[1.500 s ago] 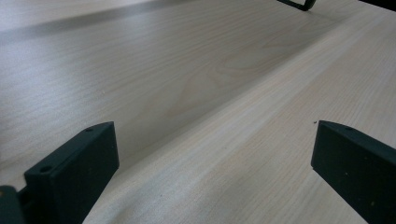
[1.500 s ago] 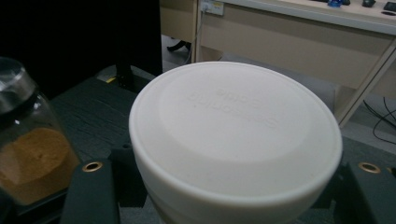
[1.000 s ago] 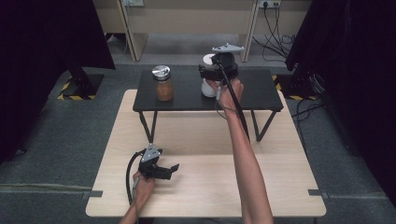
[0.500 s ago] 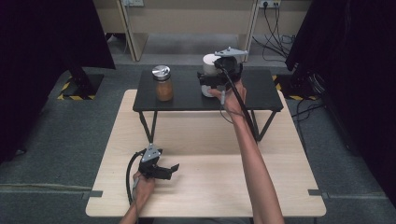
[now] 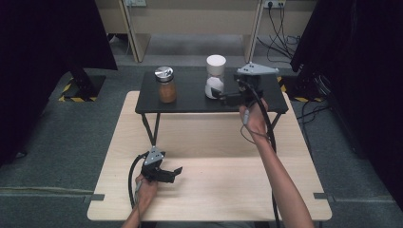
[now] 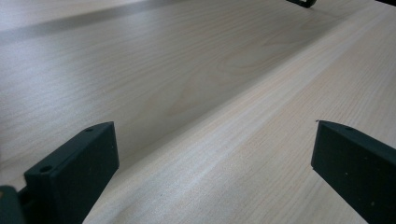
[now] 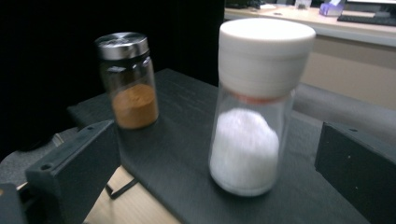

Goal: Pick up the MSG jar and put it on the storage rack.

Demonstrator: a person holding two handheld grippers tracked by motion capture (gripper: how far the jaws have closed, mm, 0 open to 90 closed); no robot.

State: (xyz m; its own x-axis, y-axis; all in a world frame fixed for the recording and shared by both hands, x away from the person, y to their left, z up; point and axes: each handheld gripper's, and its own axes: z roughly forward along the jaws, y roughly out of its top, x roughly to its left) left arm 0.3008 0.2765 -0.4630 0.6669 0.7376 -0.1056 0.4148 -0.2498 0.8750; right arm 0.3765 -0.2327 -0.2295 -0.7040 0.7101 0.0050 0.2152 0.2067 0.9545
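- My right gripper (image 5: 222, 95) has just been opening; jaws wide, nothing between them, just beside the white-capped jar (image 7: 254, 107).
- That jar stands upright, long axis vertical, cap up, on the black table (image 5: 190, 102), near the spice jar (image 5: 166, 84).
- My left gripper (image 5: 177, 172) rests open on the wooden table (image 5: 228, 175).

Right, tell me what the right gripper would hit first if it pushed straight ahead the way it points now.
Most likely the clear glass jar with the white cap and white powder: it stands between the open jaws of the right gripper, just ahead. How near, the pictures leave unclear.
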